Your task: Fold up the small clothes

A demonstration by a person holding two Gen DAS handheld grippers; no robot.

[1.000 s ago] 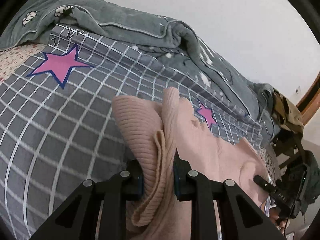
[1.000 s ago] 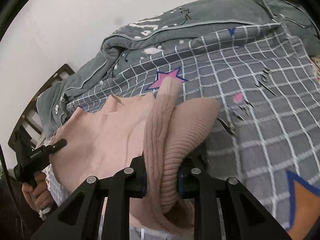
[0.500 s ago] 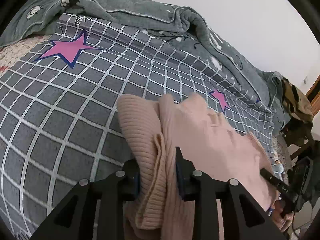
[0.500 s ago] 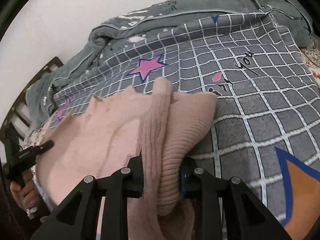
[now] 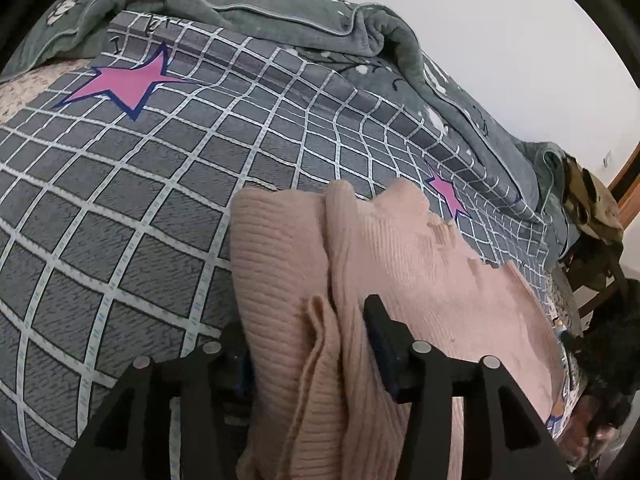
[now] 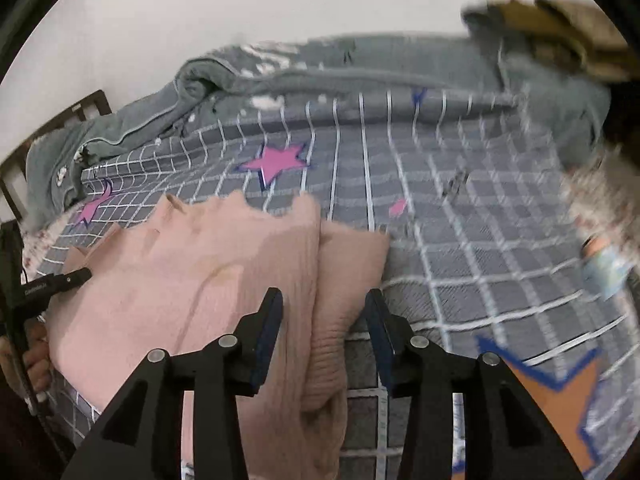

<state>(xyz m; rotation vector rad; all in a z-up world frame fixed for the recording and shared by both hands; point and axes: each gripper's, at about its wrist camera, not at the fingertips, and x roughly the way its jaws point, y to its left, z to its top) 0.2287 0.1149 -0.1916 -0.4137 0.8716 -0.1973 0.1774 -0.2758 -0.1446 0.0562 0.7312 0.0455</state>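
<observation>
Checked bedspread; pink sweater; orange star right-view only.

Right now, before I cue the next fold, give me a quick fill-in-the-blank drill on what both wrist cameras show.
1. The garment between the left gripper pads is a ribbed ____ sweater.
2. The right gripper jaws, which have just been opening, now stand ____ around the sweater's edge.
3. The grey checked bedcover carries pink ____ shapes.

Missing words: pink; open; star
</observation>
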